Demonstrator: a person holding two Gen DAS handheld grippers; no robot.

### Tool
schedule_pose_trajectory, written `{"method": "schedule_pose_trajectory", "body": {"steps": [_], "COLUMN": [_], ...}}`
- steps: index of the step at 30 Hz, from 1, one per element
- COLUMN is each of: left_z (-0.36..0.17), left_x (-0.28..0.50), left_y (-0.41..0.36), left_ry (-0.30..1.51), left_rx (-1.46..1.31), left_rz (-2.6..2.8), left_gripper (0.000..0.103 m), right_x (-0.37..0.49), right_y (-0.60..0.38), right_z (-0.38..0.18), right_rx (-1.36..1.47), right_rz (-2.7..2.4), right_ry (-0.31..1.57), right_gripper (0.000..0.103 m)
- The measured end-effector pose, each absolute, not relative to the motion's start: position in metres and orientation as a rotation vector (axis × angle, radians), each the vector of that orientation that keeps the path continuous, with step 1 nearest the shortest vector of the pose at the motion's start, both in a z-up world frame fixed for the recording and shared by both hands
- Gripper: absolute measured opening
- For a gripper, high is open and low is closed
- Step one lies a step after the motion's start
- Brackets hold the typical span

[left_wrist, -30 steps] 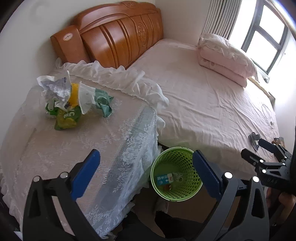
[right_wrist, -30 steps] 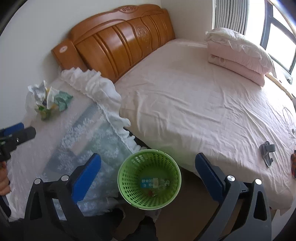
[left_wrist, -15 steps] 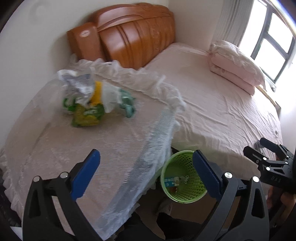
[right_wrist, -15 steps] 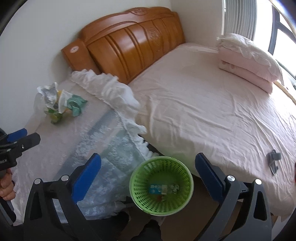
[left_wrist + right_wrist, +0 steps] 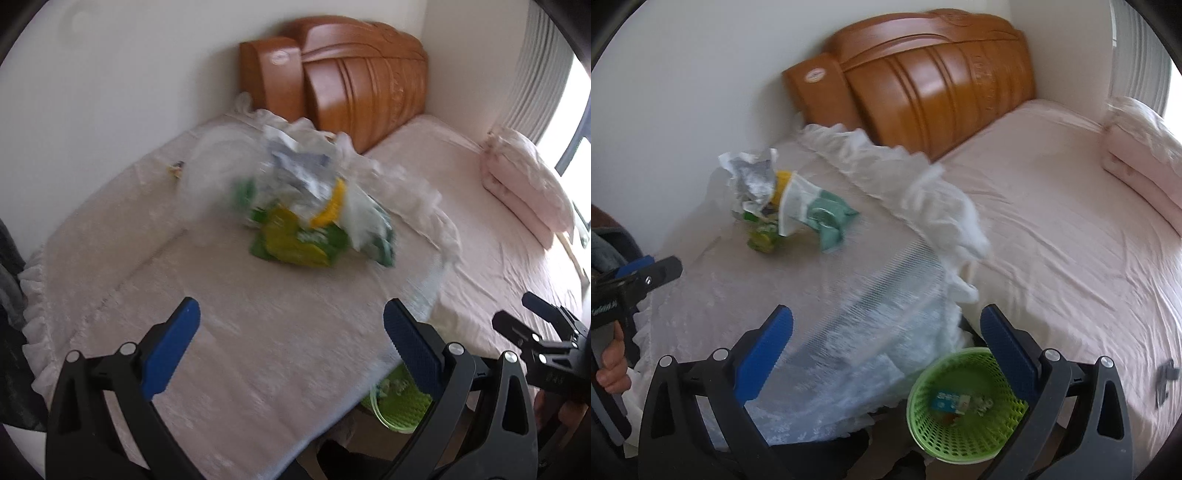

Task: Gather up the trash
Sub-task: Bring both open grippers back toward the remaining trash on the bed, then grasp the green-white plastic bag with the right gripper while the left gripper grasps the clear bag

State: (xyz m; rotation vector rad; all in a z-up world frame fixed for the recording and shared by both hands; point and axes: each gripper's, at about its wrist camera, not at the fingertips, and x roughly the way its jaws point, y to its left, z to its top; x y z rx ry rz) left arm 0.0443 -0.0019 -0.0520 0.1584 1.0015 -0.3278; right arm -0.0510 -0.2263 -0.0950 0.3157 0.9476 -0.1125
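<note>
Trash pile [image 5: 303, 218] lies on lace-covered nightstand [image 5: 229, 350], near headboard side, motion-blurred in left view. Left gripper [image 5: 291, 343] fingers spread wide, empty, aimed at pile. Right gripper [image 5: 886, 343] likewise spread, empty, above green basket [image 5: 964, 402]. Wrappers judged light, crinkly, slippery; green-yellow packet [image 5: 299, 243] offers flattest pinch edge.

Bare lace cloth [image 5: 258, 332] lies open before the wrapper pile [image 5: 306, 218], wall [image 5: 110, 92] close behind.
</note>
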Motion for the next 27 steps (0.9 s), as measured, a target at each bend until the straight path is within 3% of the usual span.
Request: {"method": "schedule_pose_trajectory", "body": {"steps": [8,16,19,24,27], "left_z": [-0.054,-0.091,-0.105,-0.126,-0.131], "left_x": [0.106,0.191,0.207,0.218,0.217], "left_y": [0.025,0.047,0.045,0.041,0.05], "left_ry": [0.911,0.942,0.965,1.019,1.034], "left_rx": [0.235,0.206,0.188,0.154,0.108], "left_rz": [-0.251,-0.324,-0.361,-0.394,-0.361], "left_gripper": [0.095,0.092,0.076,0.032,0.015], "right_x": [-0.009,0.005,0.006,0.008,0.013], "right_y": [-0.209,-0.201,-0.198,-0.196,-0.191], "right_z": [-0.097,-0.107,-0.112,-0.116,-0.115], "right_rx": [0.283,0.285,0.286,0.282,0.271], "right_rz": [-0.06,-0.081,-0.101,-0.12,-0.107], "right_ry": [0.961,1.012,1.037,1.066,1.068], "right_gripper": [0.101,0.101,0.101,0.101,0.101]}}
